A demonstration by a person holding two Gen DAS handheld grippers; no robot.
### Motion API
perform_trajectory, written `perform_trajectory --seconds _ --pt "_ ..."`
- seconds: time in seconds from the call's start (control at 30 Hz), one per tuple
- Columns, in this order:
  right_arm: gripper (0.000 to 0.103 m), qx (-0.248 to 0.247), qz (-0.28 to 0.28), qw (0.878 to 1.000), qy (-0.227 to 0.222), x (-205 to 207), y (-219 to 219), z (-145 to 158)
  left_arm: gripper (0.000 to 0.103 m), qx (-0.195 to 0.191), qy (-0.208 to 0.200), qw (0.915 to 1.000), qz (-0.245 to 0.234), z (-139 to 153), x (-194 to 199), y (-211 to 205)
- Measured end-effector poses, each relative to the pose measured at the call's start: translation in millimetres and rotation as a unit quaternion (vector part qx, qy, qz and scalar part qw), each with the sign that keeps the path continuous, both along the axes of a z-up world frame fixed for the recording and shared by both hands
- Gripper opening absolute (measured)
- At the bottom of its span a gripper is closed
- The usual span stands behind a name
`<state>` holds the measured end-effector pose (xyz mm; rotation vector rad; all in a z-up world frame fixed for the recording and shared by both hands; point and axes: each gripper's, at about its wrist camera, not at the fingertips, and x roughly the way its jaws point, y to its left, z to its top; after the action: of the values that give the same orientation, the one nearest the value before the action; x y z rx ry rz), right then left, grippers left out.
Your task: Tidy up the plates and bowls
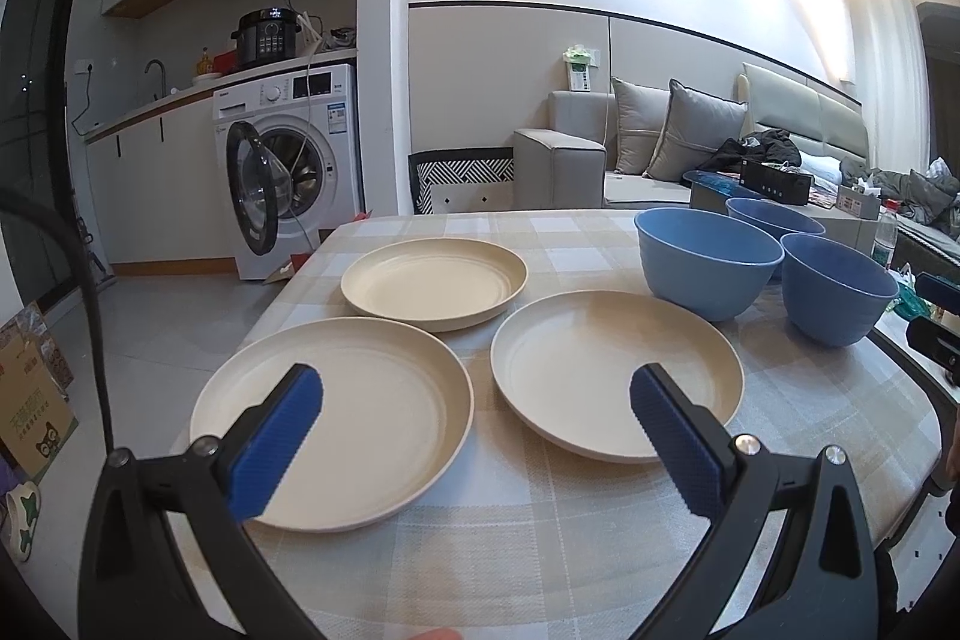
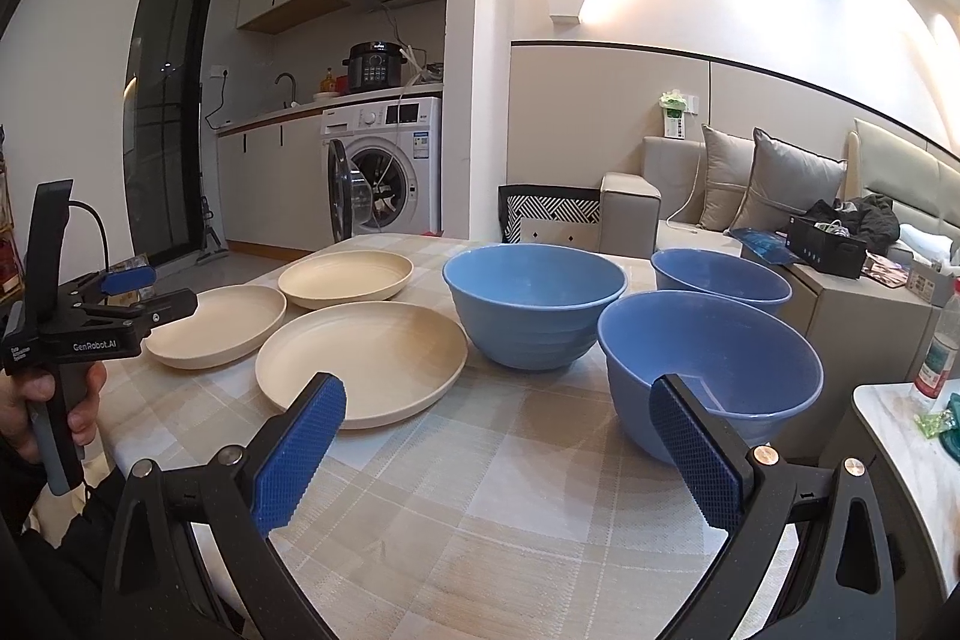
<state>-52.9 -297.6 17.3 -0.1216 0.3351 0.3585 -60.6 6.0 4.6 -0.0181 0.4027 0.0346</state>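
Note:
Three cream plates lie separately on the checked tablecloth: a near left plate (image 1: 336,418) (image 2: 219,319), a far plate (image 1: 433,281) (image 2: 346,278) and a right plate (image 1: 612,370) (image 2: 363,352). Three blue bowls stand upright to their right: a large one (image 1: 708,268) (image 2: 534,301), a far one (image 1: 774,217) (image 2: 720,277) and a near one (image 1: 837,295) (image 2: 711,370). My left gripper (image 1: 477,400) is open and empty above the near edges of the near left and right plates; it also shows in the right wrist view (image 2: 144,289). My right gripper (image 2: 498,412) is open and empty, in front of the near bowl.
The table (image 2: 480,520) has its front edge near me. A second white surface (image 2: 900,436) at the right holds a bottle (image 2: 939,340). A sofa (image 1: 600,160) and a cluttered low table (image 1: 780,184) stand behind. A washing machine (image 1: 288,166) with an open door stands at the back left.

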Motion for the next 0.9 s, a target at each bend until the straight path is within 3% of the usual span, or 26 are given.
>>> perform_trajectory --seconds 0.9 --pt "0.103 -0.006 -0.006 1.000 0.012 11.1 8.3 7.5 0.103 -0.003 0.007 1.0000 -0.006 2.1 6.0 8.2"
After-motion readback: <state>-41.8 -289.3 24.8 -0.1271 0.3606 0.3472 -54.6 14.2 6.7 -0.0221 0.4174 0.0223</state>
